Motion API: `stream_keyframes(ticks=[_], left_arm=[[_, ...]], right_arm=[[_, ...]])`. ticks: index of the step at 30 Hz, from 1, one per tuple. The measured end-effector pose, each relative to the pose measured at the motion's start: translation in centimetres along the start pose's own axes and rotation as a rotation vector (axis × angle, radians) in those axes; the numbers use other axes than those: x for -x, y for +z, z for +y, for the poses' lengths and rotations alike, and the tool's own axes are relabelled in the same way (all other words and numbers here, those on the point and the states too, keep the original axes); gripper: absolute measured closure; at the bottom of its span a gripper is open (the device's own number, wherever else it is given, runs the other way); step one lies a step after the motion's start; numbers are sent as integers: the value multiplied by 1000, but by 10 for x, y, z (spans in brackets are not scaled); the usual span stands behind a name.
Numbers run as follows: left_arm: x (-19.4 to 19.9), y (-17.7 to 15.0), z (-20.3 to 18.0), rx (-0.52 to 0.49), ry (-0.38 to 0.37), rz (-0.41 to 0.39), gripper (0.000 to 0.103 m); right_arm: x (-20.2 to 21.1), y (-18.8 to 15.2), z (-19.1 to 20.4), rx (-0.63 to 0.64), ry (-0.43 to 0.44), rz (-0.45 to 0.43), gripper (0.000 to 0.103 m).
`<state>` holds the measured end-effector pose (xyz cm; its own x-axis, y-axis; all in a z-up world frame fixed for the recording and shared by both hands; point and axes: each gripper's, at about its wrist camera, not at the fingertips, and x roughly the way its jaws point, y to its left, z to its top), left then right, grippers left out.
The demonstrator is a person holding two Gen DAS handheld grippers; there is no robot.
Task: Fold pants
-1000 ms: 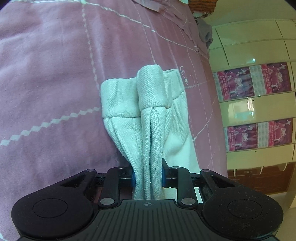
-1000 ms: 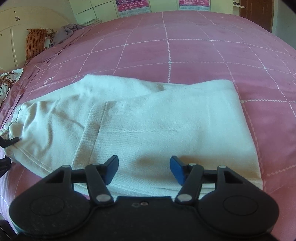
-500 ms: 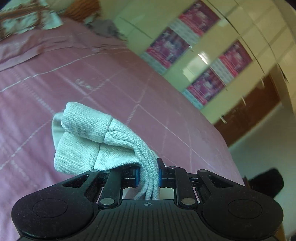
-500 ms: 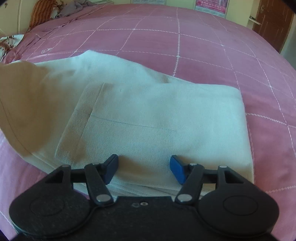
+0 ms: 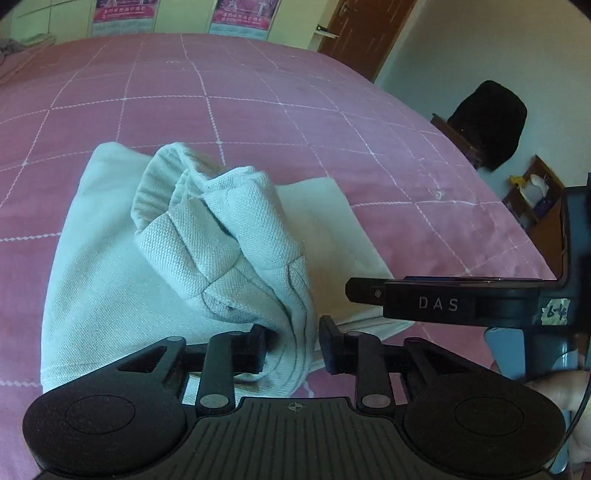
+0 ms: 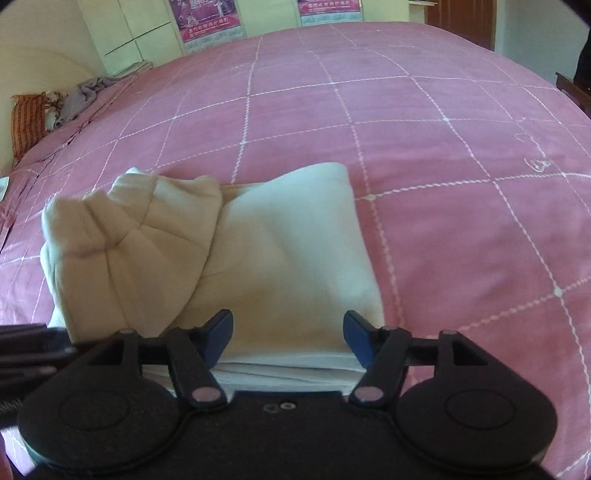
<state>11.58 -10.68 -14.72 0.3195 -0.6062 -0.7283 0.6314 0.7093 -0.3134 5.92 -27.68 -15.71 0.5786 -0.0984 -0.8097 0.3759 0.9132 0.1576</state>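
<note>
The pale cream pants point(image 6: 295, 258) lie folded on the pink bedspread point(image 6: 443, 147). My left gripper point(image 5: 293, 345) holds the bunched waistband end point(image 5: 236, 240), now laid over the folded part point(image 5: 110, 295); its jaws stand a little apart with the cloth still between them. My right gripper point(image 6: 288, 338) is open and empty, hovering at the near edge of the folded stack. It also shows side-on in the left wrist view point(image 5: 436, 302). The waistband bunch shows at left in the right wrist view point(image 6: 125, 236).
The bed's right edge point(image 5: 517, 229) drops to a floor with a dark chair point(image 5: 487, 122) and a shelf point(image 5: 532, 192). A wooden door point(image 5: 362, 33) and wall posters point(image 6: 207, 22) stand behind. Pillows and grey cloth point(image 6: 70, 103) lie at the bed's far left.
My left gripper swung the waistband end up and over onto the folded legs, and its jaws have loosened. The right gripper stayed open at the near edge.
</note>
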Motion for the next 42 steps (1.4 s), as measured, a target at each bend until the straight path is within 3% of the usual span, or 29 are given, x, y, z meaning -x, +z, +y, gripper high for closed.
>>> stream_keyframes(ticks=[2,4,8,18,22,27,31,34,39,42], left_arm=[[15,3,-6,9,-5,-31,55],[28,6,-8,-11,6,-60,52],[31,9,-6,-23,17,-73,51],[-4,-14,-30,-132,34,26,51],[5,-14,-22,-76,-6,20,51],[39,-10,17,121,-30,-44,51],[59,-15,58,208,72,-79,51],[54,-24,91,331,157,-72,51],[33,-41,104,363,198,-17,51],[25,-45,102,374,196,-17,51]], right_arm=[[6,0,-10,-21,-3,-20,24],[9,2,-20,-44,-6,-32,24],[15,6,-34,-96,13,-41,24],[25,-4,-50,-131,43,-48,24],[25,-6,-53,-163,74,-39,24],[25,-9,-60,-217,99,-20,24],[30,-12,-67,-280,115,-20,24],[38,-12,-65,-285,131,-36,23],[48,-9,-50,-276,174,-65,14],[39,-8,-37,-246,180,-15,9]])
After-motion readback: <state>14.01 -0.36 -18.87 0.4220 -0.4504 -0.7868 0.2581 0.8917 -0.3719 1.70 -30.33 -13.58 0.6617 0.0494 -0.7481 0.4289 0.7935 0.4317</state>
